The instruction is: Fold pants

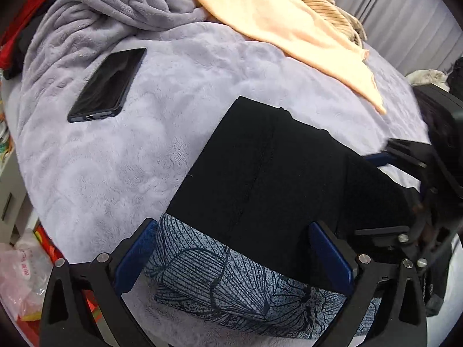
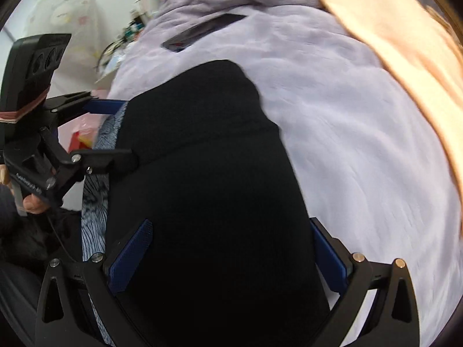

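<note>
The black pants (image 1: 269, 170) lie folded on the lilac fleece blanket (image 1: 121, 173), with their blue-grey patterned waistband (image 1: 220, 274) toward me. My left gripper (image 1: 235, 254) is open, its jaws wide apart on either side of the waistband. My right gripper (image 2: 228, 248) is open too, its blue pads on either side of the black pants (image 2: 202, 173) near their right edge. The right gripper also shows at the right edge of the left wrist view (image 1: 405, 156). The left gripper shows at the left of the right wrist view (image 2: 98, 127).
A black phone (image 1: 107, 85) lies on the blanket to the far left. A peach garment (image 1: 277, 29) and a striped tan cloth (image 1: 324, 3) lie at the back. Plastic bags and red items (image 1: 26, 277) sit beside the bed on the left.
</note>
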Demonstrator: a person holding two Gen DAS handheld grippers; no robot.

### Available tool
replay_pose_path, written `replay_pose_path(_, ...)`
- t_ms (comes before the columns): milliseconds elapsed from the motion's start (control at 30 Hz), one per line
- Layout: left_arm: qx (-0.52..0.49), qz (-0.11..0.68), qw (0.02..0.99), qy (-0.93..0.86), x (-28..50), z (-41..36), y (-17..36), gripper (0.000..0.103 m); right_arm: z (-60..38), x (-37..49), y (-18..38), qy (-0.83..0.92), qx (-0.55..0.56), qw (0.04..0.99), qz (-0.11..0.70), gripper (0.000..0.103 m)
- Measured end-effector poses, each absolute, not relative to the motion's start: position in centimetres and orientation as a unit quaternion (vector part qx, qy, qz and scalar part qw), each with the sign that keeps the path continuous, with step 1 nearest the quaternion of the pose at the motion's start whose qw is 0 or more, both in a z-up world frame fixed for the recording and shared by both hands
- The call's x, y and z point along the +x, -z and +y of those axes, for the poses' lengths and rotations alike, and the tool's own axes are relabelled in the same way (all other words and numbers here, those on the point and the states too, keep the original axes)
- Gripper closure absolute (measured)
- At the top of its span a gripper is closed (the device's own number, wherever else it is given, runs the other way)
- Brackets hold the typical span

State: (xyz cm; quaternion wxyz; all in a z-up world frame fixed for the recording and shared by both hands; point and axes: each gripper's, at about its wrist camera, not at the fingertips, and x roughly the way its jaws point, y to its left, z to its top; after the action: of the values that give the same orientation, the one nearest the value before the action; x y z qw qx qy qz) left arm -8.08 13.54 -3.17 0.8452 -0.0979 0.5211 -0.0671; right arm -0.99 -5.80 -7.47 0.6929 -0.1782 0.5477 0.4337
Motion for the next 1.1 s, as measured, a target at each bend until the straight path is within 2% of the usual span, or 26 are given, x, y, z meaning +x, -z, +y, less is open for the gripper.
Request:
replay_pose_path(267, -0.032, 0.523, 0.842, 0.127, -7.7, 13.3, 4.1, 0.0, 0.0, 2.4, 10.4, -0.491, -0.193, 0.631, 0.569, 0.0)
replay_pose_path(367, -0.029, 0.52, 0.84, 0.155, -7.5, 13.7, 3.8, 0.0, 0.9, 2.2, 9.9, -0.485, -0.211, 0.62, 0.579, 0.001)
replay_pose_path(400, -0.031, 0.516, 0.839, 0.167, -7.4, 14.0, 3.5, 0.0, 0.9, 1.6, 9.0, -0.48, -0.213, 0.631, 0.571, 0.011)
replay_pose_path(433, -0.033, 0.51, 0.84, 0.181, -7.4, 14.4, 3.2, 0.0, 0.6, 0.5, 7.8, -0.489, -0.22, 0.639, 0.552, 0.025)
replay_pose_path(467, -0.036, 0.507, 0.839, 0.196, -7.3, 14.9, 2.9, 0.0, 0.2, -0.8, 6.6, -0.489, -0.239, 0.653, 0.527, 0.033)
replay_pose_path(500, -0.04, 0.504, 0.836, 0.213, -7.2, 15.4, 2.7, 0.0, -0.1, -1.8, 5.7, -0.486, -0.254, 0.667, 0.504, 0.052)
replay_pose_path(533, -0.046, 0.501, 0.832, 0.233, -7.0, 15.9, 2.5, 0.0, -0.6, -2.7, 4.8, -0.485, -0.264, 0.677, 0.487, 0.065)
replay_pose_path(600, -0.053, 0.495, 0.823, 0.275, -6.4, 16.5, 2.0, 0.0, -1.5, -4.1, 3.2, -0.491, -0.264, 0.687, 0.466, 0.07)
replay_pose_path(733, -0.074, 0.491, 0.783, 0.374, -4.5, 15.7, 0.8, 0.0, -2.5, -7.3, 0.6, -0.497, -0.294, 0.701, 0.419, 0.071)
replay_pose_path(900, 0.013, 0.542, 0.743, 0.393, -3.9, 10.0, 2.3, 0.001, -2.7, -8.2, -0.2, -0.489, -0.303, 0.71, 0.406, 0.071)
replay_pose_path(933, 0.026, 0.552, 0.741, 0.383, -3.8, 9.5, 2.7, 0.006, -3.0, -8.2, -0.2, -0.486, -0.301, 0.711, 0.409, 0.071)
replay_pose_path(967, 0.023, 0.56, 0.735, 0.382, -3.7, 9.4, 2.8, 0.024, -3.0, -8.0, 0.1, -0.48, -0.299, 0.713, 0.414, 0.07)
replay_pose_path(1000, 0.012, 0.563, 0.733, 0.382, -3.6, 9.6, 2.5, 0.042, -2.4, -7.6, 0.7, -0.47, -0.297, 0.714, 0.426, 0.063)
replay_pose_path(1033, -0.002, 0.563, 0.73, 0.388, -3.7, 9.9, 2.1, 0.054, -2.7, -7.4, 0.9, -0.457, -0.29, 0.718, 0.438, 0.054)
replay_pose_path(1067, -0.008, 0.567, 0.726, 0.388, -3.9, 9.9, 1.8, 0.064, -3.2, -7.1, 0.7, -0.446, -0.279, 0.725, 0.445, 0.049)
replay_pose_path(1100, 0.003, 0.567, 0.734, 0.375, -4.4, 9.7, 1.5, 0.066, -4.0, -7.0, 0.3, -0.439, -0.267, 0.734, 0.445, 0.034)
